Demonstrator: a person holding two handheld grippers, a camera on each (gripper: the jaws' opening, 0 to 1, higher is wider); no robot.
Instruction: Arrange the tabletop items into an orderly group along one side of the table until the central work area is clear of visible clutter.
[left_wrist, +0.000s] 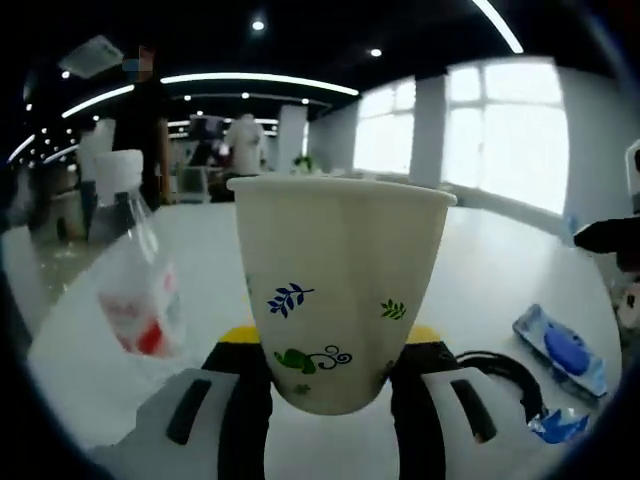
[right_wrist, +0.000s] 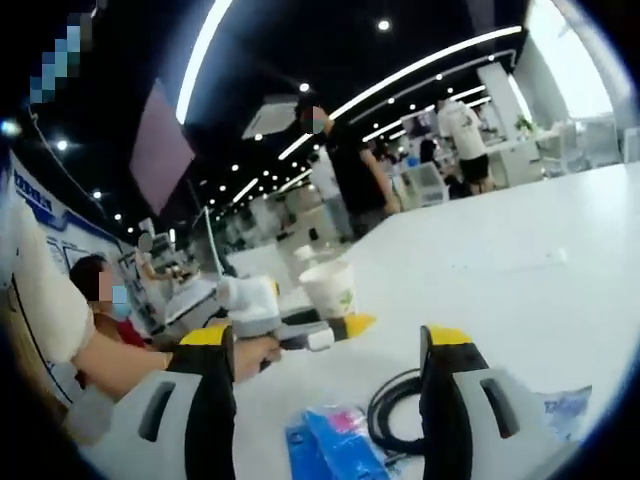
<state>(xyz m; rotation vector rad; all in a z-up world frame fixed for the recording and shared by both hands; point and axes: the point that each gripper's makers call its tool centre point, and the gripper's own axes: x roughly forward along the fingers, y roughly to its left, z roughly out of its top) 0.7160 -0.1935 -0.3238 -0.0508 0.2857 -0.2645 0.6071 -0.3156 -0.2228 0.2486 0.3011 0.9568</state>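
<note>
A white paper cup (left_wrist: 340, 290) printed with blue and green leaves stands upright between my left gripper's (left_wrist: 330, 340) jaws, which are shut on its lower part. In the right gripper view, the same cup (right_wrist: 328, 288) sits in the left gripper (right_wrist: 335, 326), which a hand holds above the white table (right_wrist: 520, 260). My right gripper (right_wrist: 330, 345) is open with nothing between its fingers. A blue packet (right_wrist: 330, 440) and a black cable (right_wrist: 395, 410) lie on the table just in front of it.
A clear plastic bottle (left_wrist: 135, 270) with a white cap and red label stands left of the cup. The blue packet (left_wrist: 560, 350), a crumpled blue wrapper (left_wrist: 555, 425) and the black cable (left_wrist: 510, 375) lie to the right. Several people stand beyond the table (left_wrist: 500, 270).
</note>
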